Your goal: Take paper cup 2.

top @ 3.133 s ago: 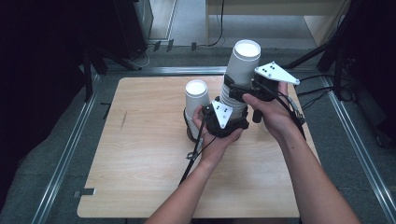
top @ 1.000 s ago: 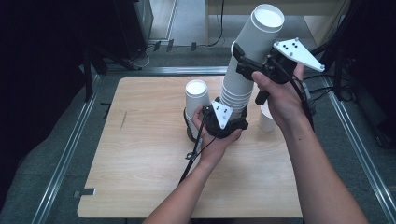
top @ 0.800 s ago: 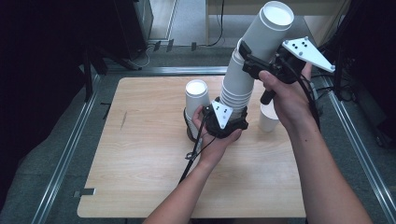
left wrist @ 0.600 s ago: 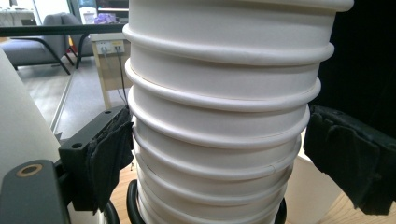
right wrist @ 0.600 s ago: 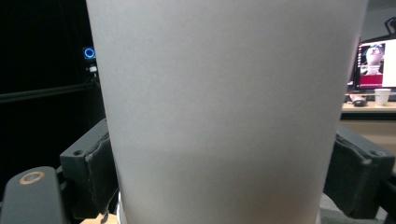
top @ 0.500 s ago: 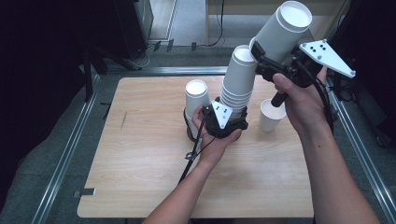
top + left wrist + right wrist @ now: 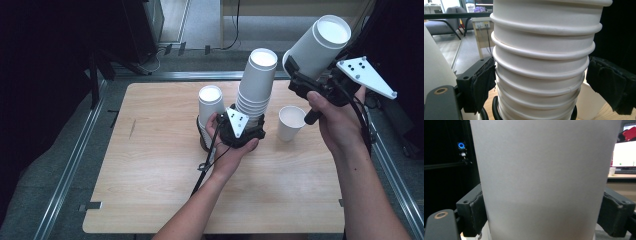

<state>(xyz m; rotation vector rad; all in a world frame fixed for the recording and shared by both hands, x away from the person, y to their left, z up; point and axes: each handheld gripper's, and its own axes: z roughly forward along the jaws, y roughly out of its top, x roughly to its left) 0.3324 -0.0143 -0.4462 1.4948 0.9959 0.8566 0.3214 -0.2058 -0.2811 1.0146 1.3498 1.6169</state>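
Right hand-held gripper [image 7: 305, 80]: raised up and right of the cup stack [image 7: 256, 82], tilted, jaws clamped on a single cup [image 7: 317, 46]. Left hand-held gripper [image 7: 243, 131]: low on the counter [image 7: 150, 170], forearm reaching forward, jaws around the stack's base; left pad touching, right pad apart, having just been closing slightly.

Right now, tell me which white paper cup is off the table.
The cup clamped in the right gripper, tilted in the air; the stack, single cup and left cup stand low.
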